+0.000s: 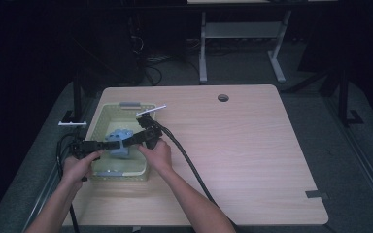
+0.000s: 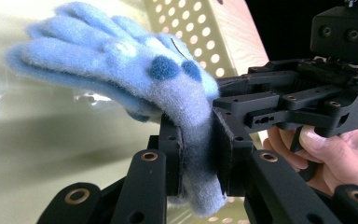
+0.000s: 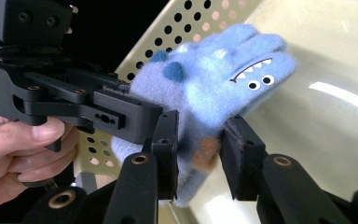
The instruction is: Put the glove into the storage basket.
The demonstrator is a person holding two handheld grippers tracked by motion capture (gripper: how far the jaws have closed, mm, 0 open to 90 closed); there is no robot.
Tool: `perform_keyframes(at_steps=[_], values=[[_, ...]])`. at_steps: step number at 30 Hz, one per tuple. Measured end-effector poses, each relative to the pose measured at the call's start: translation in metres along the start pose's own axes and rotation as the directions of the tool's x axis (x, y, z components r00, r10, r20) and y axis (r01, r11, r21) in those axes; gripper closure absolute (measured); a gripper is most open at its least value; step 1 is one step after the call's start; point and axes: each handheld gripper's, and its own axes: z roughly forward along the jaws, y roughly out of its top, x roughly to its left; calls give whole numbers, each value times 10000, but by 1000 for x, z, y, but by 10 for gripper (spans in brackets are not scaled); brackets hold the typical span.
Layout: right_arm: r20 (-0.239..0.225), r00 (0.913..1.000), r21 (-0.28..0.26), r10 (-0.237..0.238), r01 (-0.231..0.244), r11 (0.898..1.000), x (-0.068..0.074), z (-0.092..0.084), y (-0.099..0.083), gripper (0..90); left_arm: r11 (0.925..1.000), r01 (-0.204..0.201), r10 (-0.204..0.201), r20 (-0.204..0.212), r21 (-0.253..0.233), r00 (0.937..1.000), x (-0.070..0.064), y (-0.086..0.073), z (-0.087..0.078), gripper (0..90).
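Glove: a fuzzy blue fleece glove (image 1: 120, 144), held up inside the basket between both grippers, over its floor.
Left gripper: its jaws (image 2: 196, 154) are clamped on the glove's cuff, the fleece pinched flat between the black pads.
Right gripper: its jaws (image 3: 198, 156) straddle the cuff end; the left pad touches the fleece, but I cannot tell whether the right pad presses on it.
Right gripper view alone: a stitched face on the glove, with white zigzag teeth and two round eyes, and a brown patch near the cuff.
Left gripper view alone: the glove's back, with two dark blue round spots and a white patch.
High view alone: the table (image 1: 252, 145), pale wood grain, with a round hole.
Basket: pale yellow-green plastic basket (image 1: 102, 121), perforated walls, smooth glossy floor.
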Motion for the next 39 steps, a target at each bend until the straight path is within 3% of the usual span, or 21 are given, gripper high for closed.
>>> perform_keyframes(at_steps=[10, 17, 24, 25, 28, 30, 34, 36, 39], values=[[446, 9989, 185, -126, 118, 9998, 1, 1, 0, 677, 9995, 172, -155, -626, 262, 9979, -1, 2, 2, 741], [385, 9992, -38, -140, 142, 9999, 4, -9, 0, 669, 9988, 44, 18, -1294, 480, 9916, -3, 6, 2, 740], [206, 9994, -233, -284, 289, 9993, 3, -19, -1, 660, 9956, 63, 116, -1904, 935, 9816, -5, 10, 10, 739], [187, 9996, -255, -204, 209, 9995, 3, -21, -2, 657, 9941, -112, 325, -1966, 1082, 9799, -3, 10, 11, 738], [153, 9997, -345, -173, 178, 9992, 2, -26, -3, 654, 9923, 84, 189, -2174, 1238, 9759, -4, 11, 15, 736], [87, 9999, -414, -73, 76, 9991, 1, -29, -4, 653, 9888, 42, 330, -2462, 1491, 9686, -6, 12, 17, 735], [36, 10000, -525, -78, 80, 9986, 0, -33, -4, 652, 9864, 39, 413, -2704, 1645, 9619, -7, 15, 23, 733], [27, 10000, -602, -83, 84, 9982, 0, -35, -4, 652, 9801, -100, 650, -2732, 1982, 9598, -5, 16, 24, 730], [2, 9999, -670, -124, 124, 9977, 2, -38, -4, 650, 9752, -23, 718, -3065, 2211, 9491, -6, 16, 28, 723]])
